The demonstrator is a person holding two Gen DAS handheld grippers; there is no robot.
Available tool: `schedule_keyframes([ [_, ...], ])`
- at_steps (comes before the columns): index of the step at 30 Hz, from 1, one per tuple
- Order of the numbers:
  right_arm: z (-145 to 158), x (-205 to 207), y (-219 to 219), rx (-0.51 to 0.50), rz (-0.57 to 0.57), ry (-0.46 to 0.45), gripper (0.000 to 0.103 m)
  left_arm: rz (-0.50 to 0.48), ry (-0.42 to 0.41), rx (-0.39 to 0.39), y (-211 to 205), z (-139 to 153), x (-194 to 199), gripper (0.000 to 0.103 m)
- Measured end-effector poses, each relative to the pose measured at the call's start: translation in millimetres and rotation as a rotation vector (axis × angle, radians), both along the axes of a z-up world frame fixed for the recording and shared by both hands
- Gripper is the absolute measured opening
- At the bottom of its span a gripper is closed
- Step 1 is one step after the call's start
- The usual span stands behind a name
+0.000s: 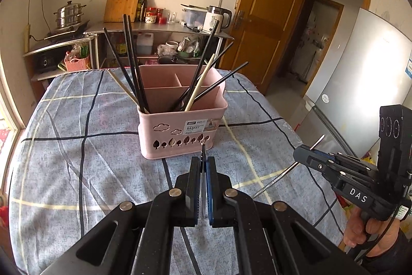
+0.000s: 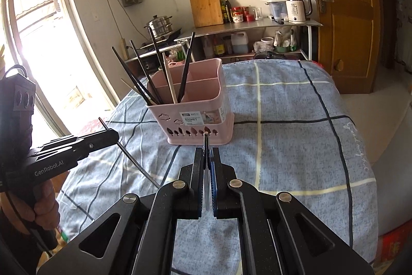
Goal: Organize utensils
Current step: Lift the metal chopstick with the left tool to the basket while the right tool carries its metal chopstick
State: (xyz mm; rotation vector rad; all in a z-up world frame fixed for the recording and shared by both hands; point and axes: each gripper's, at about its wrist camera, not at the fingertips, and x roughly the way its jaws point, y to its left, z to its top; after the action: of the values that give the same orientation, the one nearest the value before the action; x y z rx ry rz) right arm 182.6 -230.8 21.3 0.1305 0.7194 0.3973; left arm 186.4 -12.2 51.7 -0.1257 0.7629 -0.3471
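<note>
Left gripper (image 1: 203, 166) pinches thin dark chopstick (image 2: 134, 159) above checked cloth (image 1: 77, 172) — pink basket (image 1: 180, 130) mid-table, chopsticks (image 1: 134, 63) leaning in front compartment — right gripper (image 2: 207, 159) pinches metal chopstick (image 1: 280, 175).

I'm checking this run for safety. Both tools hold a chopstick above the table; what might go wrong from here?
The chopstick in the left tool sticks out far and could pivot or slip. The black chopsticks fanned across the pink basket could block or deflect either stick going in.
</note>
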Motion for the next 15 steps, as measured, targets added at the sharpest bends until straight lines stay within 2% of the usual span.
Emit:
schedule_keyframes([
  [15,7.5,-10.9,3.3,-0.014,0.014,-0.024,0.005,0.004,0.005,-0.022,9.4,5.5,-11.3,0.004],
])
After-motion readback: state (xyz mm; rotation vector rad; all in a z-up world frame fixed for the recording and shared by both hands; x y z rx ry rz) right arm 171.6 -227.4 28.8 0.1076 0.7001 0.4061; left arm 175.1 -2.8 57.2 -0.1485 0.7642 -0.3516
